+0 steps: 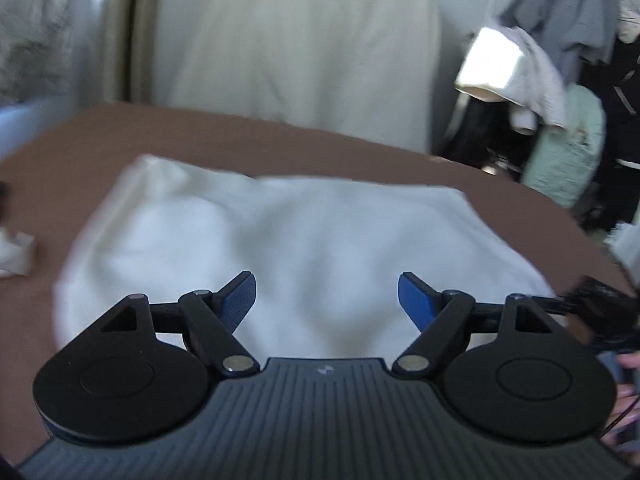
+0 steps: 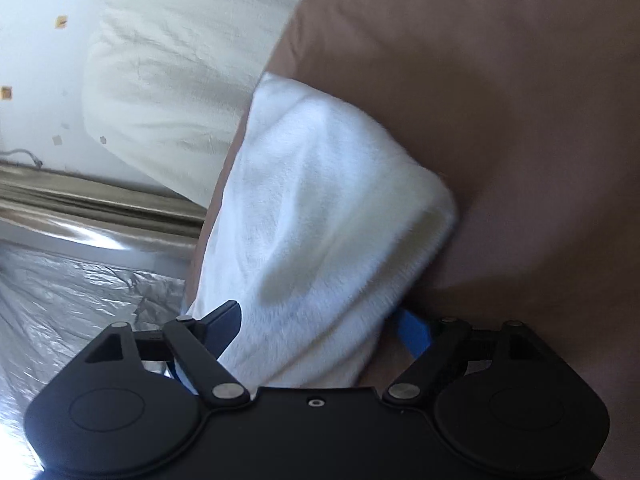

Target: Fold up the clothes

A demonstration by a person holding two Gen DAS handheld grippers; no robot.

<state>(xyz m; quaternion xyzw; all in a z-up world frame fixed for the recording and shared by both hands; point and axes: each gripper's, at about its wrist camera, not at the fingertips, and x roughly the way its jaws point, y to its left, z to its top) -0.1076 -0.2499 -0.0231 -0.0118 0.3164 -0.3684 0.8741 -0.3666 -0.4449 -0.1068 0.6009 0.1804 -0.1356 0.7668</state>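
Garment: a white fleecy piece [image 1: 288, 240] lying on the brown bed cover [image 1: 280, 144], already doubled over into a rough rectangle with a soft bump or two in the middle. Can't tell what kind of clothing it is, it's just a fuzzy white slab from here.

Garment from the other side: in the right wrist view the same white piece [image 2: 320, 208] runs lengthwise away from the camera, with one rounded, thick folded corner sitting on the brown cover [image 2: 500, 100].

Left gripper: the left gripper [image 1: 327, 300] hangs over the near edge of the garment, jaws spread wide, blue pads facing each other with only white cloth showing below the gap. Nothing pinched, as far as I can see.

Right gripper: the right gripper [image 2: 316, 328] is tipped on its side, jaws wide apart, and the near end of the garment sits right in the gap between them. The pads don't look pressed into it, so it's loose. The far blue pad is partly hidden behind the fabric.

Other hand stuff: bits of fingers [image 1: 628, 360] and the black body of the other tool poke in at the right edge of the left wrist view.

Around the bed: a big cream pillow [image 1: 304, 52] propped against the wall behind the cover.

Off to the side: a heap of hanging clothes [image 1: 560, 40], grey and white and dark, blurry.

Window side: crinkly silver sheeting [image 2: 72, 288] and a beige curtain edge.
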